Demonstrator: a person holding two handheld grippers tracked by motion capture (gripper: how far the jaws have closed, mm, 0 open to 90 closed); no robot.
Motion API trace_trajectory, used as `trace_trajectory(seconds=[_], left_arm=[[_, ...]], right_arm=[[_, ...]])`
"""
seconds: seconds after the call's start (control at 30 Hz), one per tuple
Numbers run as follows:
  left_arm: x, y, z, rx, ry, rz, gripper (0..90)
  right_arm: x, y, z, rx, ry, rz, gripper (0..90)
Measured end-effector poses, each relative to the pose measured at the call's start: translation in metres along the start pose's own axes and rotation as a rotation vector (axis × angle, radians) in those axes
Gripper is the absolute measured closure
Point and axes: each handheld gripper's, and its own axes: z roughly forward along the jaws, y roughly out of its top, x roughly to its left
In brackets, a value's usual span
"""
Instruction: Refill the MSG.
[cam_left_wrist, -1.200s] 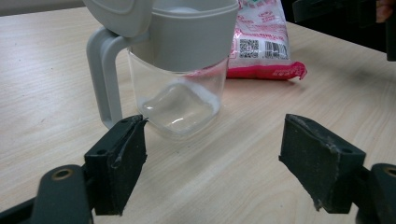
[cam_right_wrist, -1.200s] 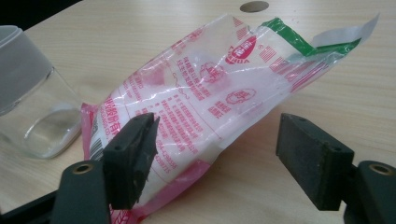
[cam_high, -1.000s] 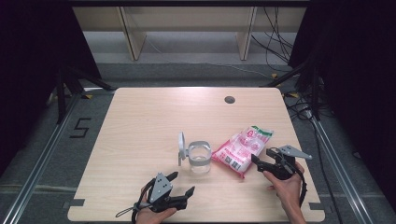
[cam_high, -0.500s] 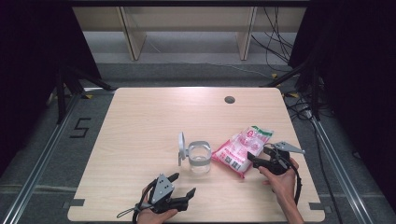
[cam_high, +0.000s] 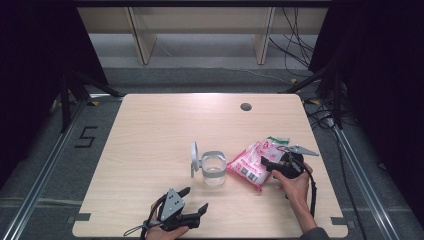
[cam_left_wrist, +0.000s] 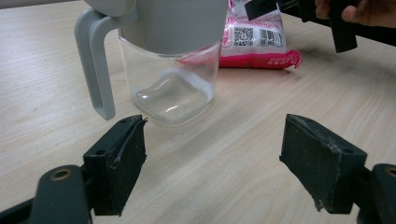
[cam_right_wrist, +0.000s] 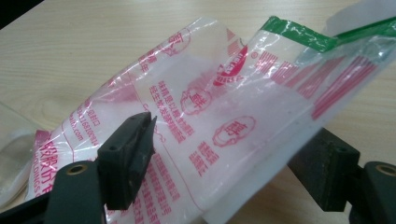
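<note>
Right hand-held gripper (cam_right_wrist: 224, 163) has just been closing a bit, jaws still wide around the pink bag (cam_high: 252, 162) lying on the tabletop (cam_high: 160, 130) beside the glass jug (cam_high: 212, 169). I'd pinch mid-bag, firmly. Left hand-held gripper (cam_left_wrist: 212, 163) sits open, empty.

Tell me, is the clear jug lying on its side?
No, the clear jug stands upright on the table, handle to one side.

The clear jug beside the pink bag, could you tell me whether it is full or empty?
Empty: the clear jug stands upright on the table, and its bare bottom shows through the glass.
</note>
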Motion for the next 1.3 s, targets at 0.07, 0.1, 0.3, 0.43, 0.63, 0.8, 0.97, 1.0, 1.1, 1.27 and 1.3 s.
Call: trace_trajectory(seconds=[0.07,0.1,0.3,0.43,0.63,0.8,0.97,1.0,1.1,1.27,1.3], left_arm=[[0.0,-0.001,0.0,0.01,0.006,0.012,21.4],[-0.002,0.0,0.0,0.002,-0.001,0.001,21.4],[-0.002,-0.001,0.001,-0.007,-0.003,-0.003,21.4],[-0.002,0.0,0.0,0.003,-0.001,0.008,21.4],[-0.003,-0.001,0.0,-0.009,0.0,-0.002,21.6],[-0.002,0.0,-0.002,-0.014,0.01,0.003,22.2],[-0.001,0.0,-0.001,-0.025,0.006,-0.002,22.2],[-0.002,0.0,-0.001,-0.021,0.01,-0.002,22.2],[-0.002,0.0,-0.001,-0.032,0.007,-0.01,22.2],[-0.002,0.0,-0.002,-0.035,0.007,-0.013,22.2],[-0.002,0.0,-0.002,-0.028,0.012,-0.005,22.2]], right_arm=[[0.0,-0.001,0.004,0.001,-0.021,-0.014,31.3],[0.0,-0.001,0.005,0.003,-0.008,-0.007,32.9],[0.001,0.001,0.011,0.022,-0.009,-0.03,46.9],[0.001,0.001,0.015,0.026,-0.017,-0.029,51.3],[0.0,0.001,0.019,0.02,-0.029,-0.068,65.2],[-0.002,0.003,0.018,0.033,-0.012,-0.076,75.4],[-0.003,0.003,0.021,0.015,-0.008,-0.094,86.3],[-0.003,0.004,0.021,0.013,-0.008,-0.099,87.4],[-0.003,0.005,0.02,0.022,-0.01,-0.122,89.1],[0.001,0.009,0.015,-0.024,0.006,-0.123,89.9],[0.002,0.01,0.013,-0.044,0.017,-0.131,89.9]])
